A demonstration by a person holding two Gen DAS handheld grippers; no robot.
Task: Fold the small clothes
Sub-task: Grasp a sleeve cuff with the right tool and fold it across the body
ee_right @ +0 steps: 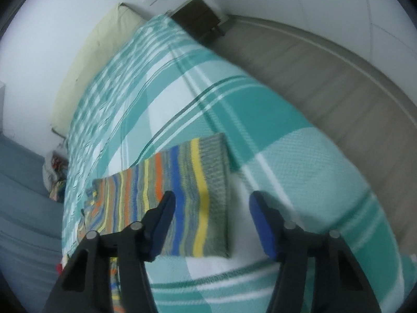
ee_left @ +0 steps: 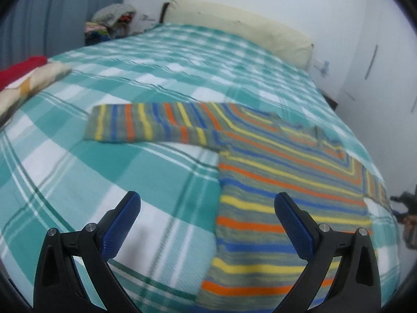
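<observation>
A small striped sweater, grey with orange, yellow and blue bands, lies flat on the teal plaid bed cover. One sleeve stretches out to the left. My left gripper is open and empty, hovering over the sweater's lower left edge. In the right wrist view the other sleeve's cuff end lies flat on the cover. My right gripper is open and empty just above that cuff.
A cream headboard cushion stands at the bed's far end. A pile of clothes sits at the back left. A red cloth and patterned fabric lie at the left edge. A dark nightstand and grey floor lie beyond the bed.
</observation>
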